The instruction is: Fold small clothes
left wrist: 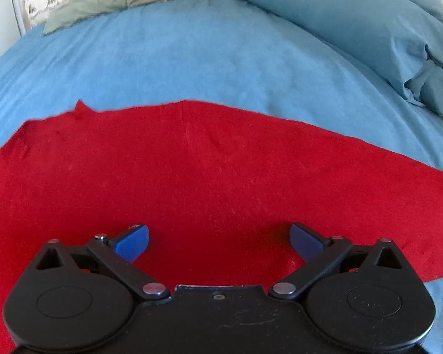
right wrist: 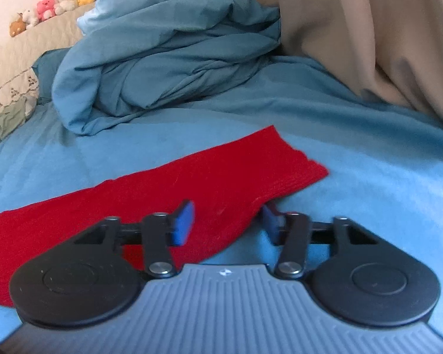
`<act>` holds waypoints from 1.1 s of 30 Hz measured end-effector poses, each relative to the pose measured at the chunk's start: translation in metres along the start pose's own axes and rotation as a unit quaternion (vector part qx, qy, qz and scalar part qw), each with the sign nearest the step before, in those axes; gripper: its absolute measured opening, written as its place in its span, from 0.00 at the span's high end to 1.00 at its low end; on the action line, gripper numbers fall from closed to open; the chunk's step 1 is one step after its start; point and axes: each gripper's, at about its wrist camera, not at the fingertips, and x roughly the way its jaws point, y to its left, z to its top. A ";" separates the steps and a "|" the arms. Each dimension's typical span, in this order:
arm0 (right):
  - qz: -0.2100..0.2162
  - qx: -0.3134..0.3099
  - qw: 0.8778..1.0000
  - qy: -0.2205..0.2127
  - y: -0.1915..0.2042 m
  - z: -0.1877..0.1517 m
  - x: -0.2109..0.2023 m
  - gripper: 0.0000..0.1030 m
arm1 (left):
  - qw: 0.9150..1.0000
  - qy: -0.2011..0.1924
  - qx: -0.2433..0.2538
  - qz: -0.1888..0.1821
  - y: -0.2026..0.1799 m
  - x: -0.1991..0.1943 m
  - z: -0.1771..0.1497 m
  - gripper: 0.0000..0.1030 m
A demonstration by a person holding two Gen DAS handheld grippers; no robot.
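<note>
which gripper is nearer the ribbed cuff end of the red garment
Right. The right gripper straddles the red garment just short of its cuff; the left gripper hovers over the wide body.

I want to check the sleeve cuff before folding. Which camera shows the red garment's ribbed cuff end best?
The right wrist view: the red knitted garment's ribbed cuff lies fully visible on the blue bedsheet, beyond the open right gripper. The left wrist view shows only flat red fabric, no cuff.

Plain red garment (left wrist: 209, 177) on a blue sheet (left wrist: 168, 59), teal duvet (right wrist: 162, 67), beige curtain (right wrist: 369, 29).
</note>
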 end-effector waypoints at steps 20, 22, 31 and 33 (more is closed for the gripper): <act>0.362 -0.159 0.917 -0.064 0.296 0.040 -0.138 0.80 | 0.991 -0.102 -0.056 0.065 0.186 -0.141 -0.003 0.00; 0.407 -0.209 0.888 -0.055 0.348 -0.005 -0.146 0.80 | 0.990 -0.101 -0.075 0.067 0.218 -0.146 -0.022 0.00; 0.409 -0.402 0.819 0.019 0.420 -0.183 -0.129 0.79 | 0.989 -0.047 -0.136 0.041 0.285 -0.128 -0.093 0.00; 0.418 -0.399 0.816 0.018 0.414 -0.182 -0.128 0.76 | 0.988 -0.046 -0.144 0.020 0.285 -0.125 -0.099 0.00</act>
